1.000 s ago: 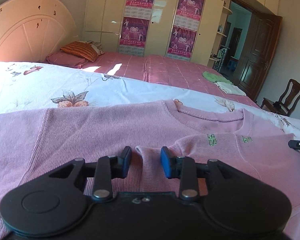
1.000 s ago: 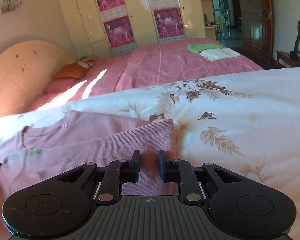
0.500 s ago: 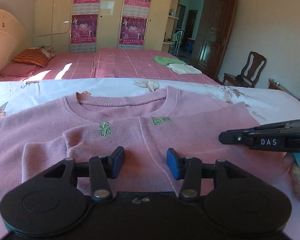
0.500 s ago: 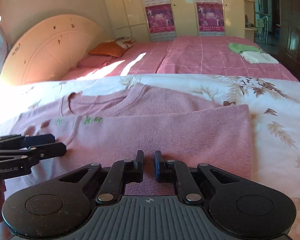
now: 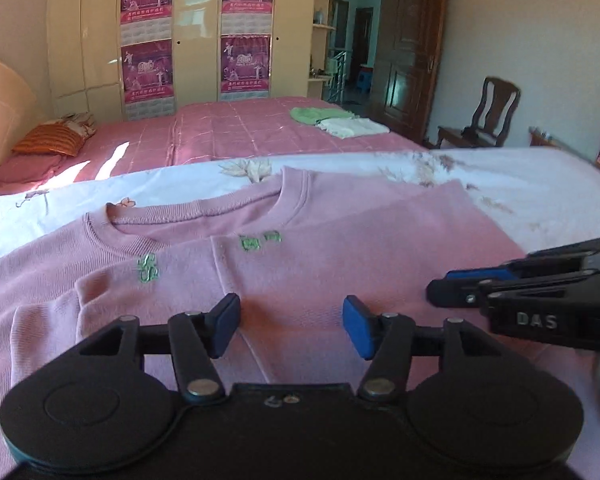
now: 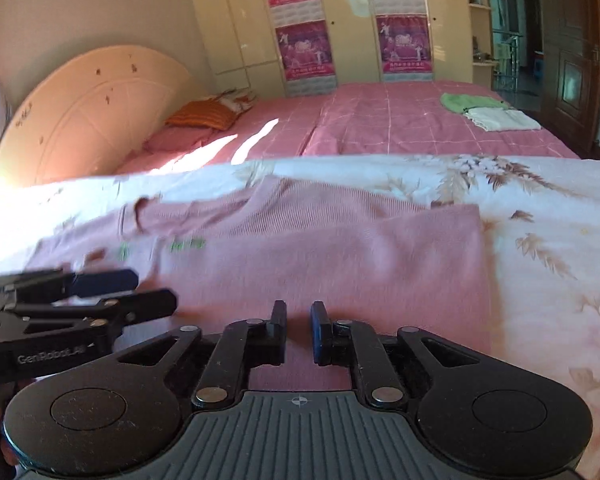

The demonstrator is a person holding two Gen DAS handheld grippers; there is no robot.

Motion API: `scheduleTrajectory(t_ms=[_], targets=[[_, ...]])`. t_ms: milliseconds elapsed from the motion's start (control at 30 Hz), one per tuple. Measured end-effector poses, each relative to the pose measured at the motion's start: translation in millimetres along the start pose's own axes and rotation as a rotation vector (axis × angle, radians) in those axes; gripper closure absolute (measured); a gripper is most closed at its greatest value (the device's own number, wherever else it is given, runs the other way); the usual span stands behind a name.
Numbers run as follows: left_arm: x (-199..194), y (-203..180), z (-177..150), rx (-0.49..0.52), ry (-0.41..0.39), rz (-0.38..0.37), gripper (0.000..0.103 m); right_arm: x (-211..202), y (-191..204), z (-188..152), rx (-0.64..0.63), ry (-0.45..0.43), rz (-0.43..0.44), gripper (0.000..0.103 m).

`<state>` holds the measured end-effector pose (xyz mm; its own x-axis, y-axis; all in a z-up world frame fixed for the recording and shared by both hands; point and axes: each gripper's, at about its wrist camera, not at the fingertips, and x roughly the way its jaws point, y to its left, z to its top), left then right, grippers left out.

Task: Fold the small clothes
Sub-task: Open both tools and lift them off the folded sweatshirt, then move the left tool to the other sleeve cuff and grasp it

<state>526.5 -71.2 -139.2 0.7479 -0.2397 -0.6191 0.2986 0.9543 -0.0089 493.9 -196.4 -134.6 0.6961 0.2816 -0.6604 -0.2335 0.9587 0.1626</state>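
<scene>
A pink sweater with small green embroidery lies on the floral bedsheet, collar away from me, both sides folded in over its front. My left gripper is open and empty just above the sweater's lower middle. My right gripper hovers over the sweater with a narrow gap between its jaws and nothing in it. Each gripper shows in the other's view: the right one at the right, the left one at the left.
A second bed with a pink checked cover lies behind, with folded green and white clothes and an orange pillow. Wardrobes with posters line the back wall. A wooden chair and a door stand at the right.
My left gripper has let go of the sleeve fold, opened wide and swung right to face the sweater's middle. My right gripper has moved left toward the left one, its gap slightly wider.
</scene>
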Motion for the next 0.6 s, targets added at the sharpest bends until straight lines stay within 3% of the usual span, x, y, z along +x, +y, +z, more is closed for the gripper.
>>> scheduleTrajectory(t_ms=[100,133,167,233,367,467,600], targets=[[-16.7,12.7,-5.2,-0.044,-0.017,0.019,0.047,-17.4,2.5,-11.7,-0.005,-0.026,-0.055,0.077],[-20.6,19.1,-9.4,-0.039,-0.005,0.056,0.047,-23.7,1.3,-13.5,-0.003,-0.043,-0.085,0.052],[-21.6,26.4,-14.7,-0.046,0.011,0.081,0.044,-27.1,-0.8,-15.7,0.004,-0.051,-0.102,0.034],[-30.2,40.6,-23.5,-0.079,-0.007,0.044,0.044,-20.0,-5.1,-21.4,0.006,0.014,-0.094,0.035],[-53.7,51.8,-30.3,-0.095,-0.047,0.052,0.046,-35.3,5.7,-20.6,0.006,-0.027,-0.078,0.035],[-46.9,57.1,-34.2,-0.107,-0.004,0.044,0.047,-25.4,15.2,-29.7,-0.002,0.043,-0.104,0.035],[-80.1,74.7,-31.2,-0.21,-0.058,0.05,0.045,-46.6,23.2,-25.1,0.056,-0.013,-0.092,0.035]])
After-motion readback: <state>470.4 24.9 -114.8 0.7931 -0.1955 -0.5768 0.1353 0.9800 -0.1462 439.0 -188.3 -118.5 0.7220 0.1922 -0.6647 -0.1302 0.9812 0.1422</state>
